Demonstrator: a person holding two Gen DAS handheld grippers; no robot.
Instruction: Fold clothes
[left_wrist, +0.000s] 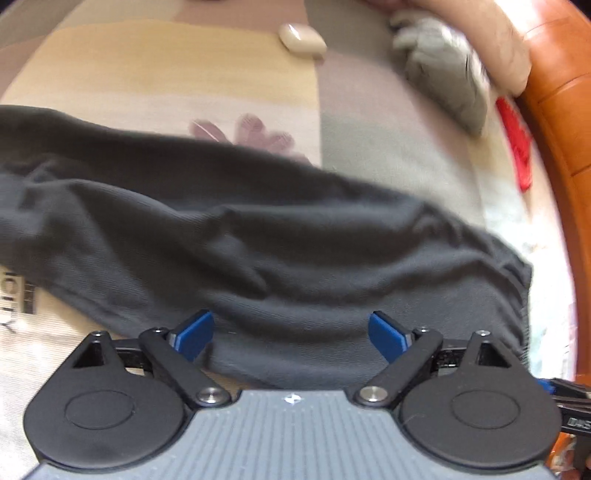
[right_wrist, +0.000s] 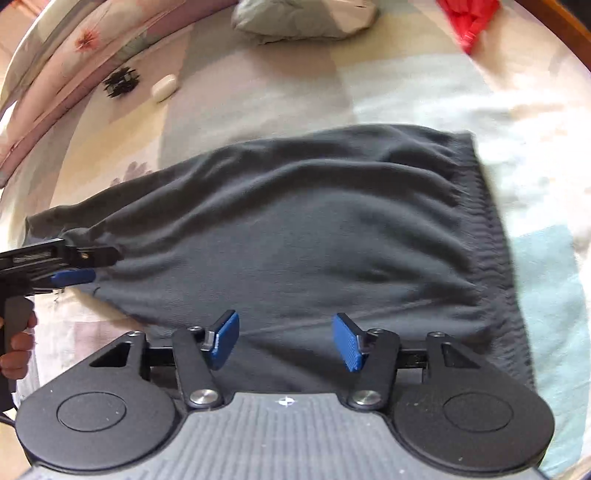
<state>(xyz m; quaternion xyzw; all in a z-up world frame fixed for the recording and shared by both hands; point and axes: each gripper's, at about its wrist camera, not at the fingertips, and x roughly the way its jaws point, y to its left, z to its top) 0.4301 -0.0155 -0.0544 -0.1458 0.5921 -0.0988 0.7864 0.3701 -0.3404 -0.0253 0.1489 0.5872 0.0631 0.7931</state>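
A dark grey garment (left_wrist: 258, 240) lies spread and wrinkled across a patterned bedsheet (left_wrist: 147, 81); in the right wrist view (right_wrist: 314, 229) its ribbed waistband (right_wrist: 487, 229) runs down the right side. My left gripper (left_wrist: 291, 336) is open, its blue pads (left_wrist: 195, 332) just over the garment's near edge. My right gripper (right_wrist: 286, 341) is open above the garment's near part, holding nothing. The left gripper also shows in the right wrist view (right_wrist: 74, 266) at the garment's left edge.
A white earbud case (left_wrist: 301, 38) and a folded grey cloth (left_wrist: 443, 70) lie farther back on the bed. A red item (left_wrist: 517, 147) lies by the orange wooden bed frame (left_wrist: 561, 110) on the right. A black hair clip (right_wrist: 120, 83) sits near the pillow edge.
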